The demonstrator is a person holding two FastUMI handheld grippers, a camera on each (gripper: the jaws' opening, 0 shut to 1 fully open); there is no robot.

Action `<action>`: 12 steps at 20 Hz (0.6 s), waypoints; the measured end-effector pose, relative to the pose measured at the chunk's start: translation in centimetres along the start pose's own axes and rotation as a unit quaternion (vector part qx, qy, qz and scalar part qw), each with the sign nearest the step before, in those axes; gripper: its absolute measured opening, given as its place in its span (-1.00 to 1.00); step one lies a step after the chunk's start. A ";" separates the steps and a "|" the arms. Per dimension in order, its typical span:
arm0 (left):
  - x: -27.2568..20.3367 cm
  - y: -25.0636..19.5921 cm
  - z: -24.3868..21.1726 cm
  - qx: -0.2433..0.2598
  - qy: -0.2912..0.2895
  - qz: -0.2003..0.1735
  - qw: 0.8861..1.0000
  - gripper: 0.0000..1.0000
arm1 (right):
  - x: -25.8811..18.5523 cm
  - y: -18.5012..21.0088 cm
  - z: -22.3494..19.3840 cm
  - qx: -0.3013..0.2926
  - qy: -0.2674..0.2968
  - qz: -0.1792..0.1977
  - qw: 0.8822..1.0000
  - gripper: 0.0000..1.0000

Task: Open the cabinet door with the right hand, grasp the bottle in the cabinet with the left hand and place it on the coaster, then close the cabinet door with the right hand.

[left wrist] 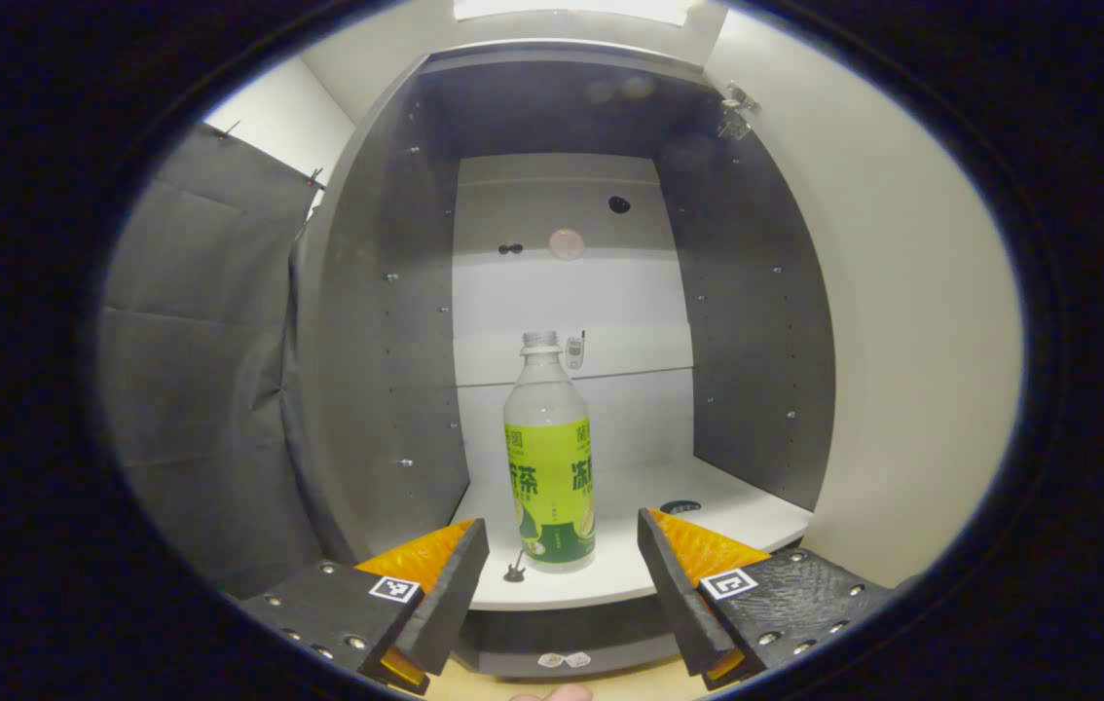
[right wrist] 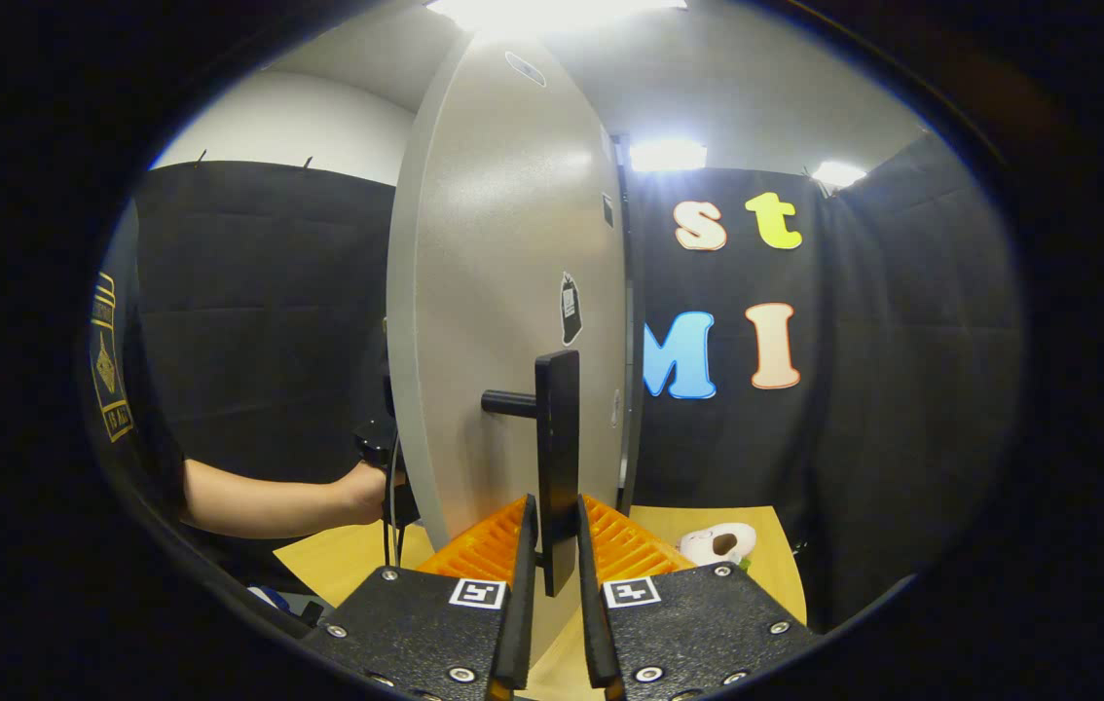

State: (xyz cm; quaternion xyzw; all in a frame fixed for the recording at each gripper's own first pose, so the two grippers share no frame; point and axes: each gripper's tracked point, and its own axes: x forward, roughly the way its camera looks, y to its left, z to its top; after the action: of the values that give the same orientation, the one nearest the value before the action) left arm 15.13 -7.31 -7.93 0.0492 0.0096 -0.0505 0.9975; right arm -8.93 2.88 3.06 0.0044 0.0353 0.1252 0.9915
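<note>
Two grippers share the work: the right gripper (right wrist: 552, 545) has its fingers closed on the black handle (right wrist: 558, 458) of the open cabinet door (right wrist: 503, 292) and should, I judge, hold it steady while the left gripper (left wrist: 562, 555) goes straight in, level, to take the bottle (left wrist: 552, 458) around its labelled body. That bottle stands upright near the front edge of the cabinet shelf (left wrist: 708, 526), centred between the left gripper's wide-apart fingers and just beyond their tips, not touching either.

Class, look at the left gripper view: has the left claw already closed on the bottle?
No: the left claw is open, its fingers apart on either side of the upright bottle, not touching it.
</note>
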 end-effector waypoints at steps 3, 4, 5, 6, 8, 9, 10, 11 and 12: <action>3.1 0.9 -0.9 -0.023 0.005 0.017 1.000 0.77 | 0.7 -3.1 -0.4 0.017 0.004 -0.042 0.999 -0.60; 4.0 1.3 -0.8 -0.026 0.002 0.022 0.999 0.77 | 1.1 -4.1 -0.4 0.023 0.005 -0.054 0.998 -0.67; 4.9 1.7 -0.8 -0.024 -0.001 0.028 0.999 0.77 | 1.2 -4.9 -0.4 0.028 0.003 -0.066 0.997 -0.67; 5.9 2.2 -0.6 -0.018 -0.003 0.034 0.999 0.77 | 1.0 -5.3 -0.4 0.032 0.002 -0.076 0.997 -0.68; 7.2 2.1 -0.2 -0.020 -0.010 0.026 0.999 0.77 | 1.0 -5.1 -0.5 0.034 0.004 -0.077 0.996 -0.68; 7.8 2.0 0.0 -0.020 -0.014 0.025 0.999 0.77 | 1.1 -5.2 -0.6 0.032 0.003 -0.079 0.996 -0.68; 8.4 1.8 0.2 -0.018 -0.018 0.024 0.999 0.76 | 1.0 -5.5 -0.6 0.029 0.003 -0.083 0.996 -0.65; 8.6 1.3 0.3 -0.017 -0.023 0.017 0.999 0.77 | 0.9 -5.8 -0.7 0.027 0.002 -0.089 0.996 -0.63; 8.8 1.0 0.4 -0.015 -0.026 0.015 0.999 0.76 | 0.8 -6.1 -0.8 0.031 0.002 -0.096 0.995 -0.53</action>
State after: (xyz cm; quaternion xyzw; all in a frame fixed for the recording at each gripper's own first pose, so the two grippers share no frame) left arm 24.03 -7.25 -7.60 0.0330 -0.0160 -0.0367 0.9987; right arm -6.73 -2.87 2.10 0.0312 0.0418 0.0284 0.9982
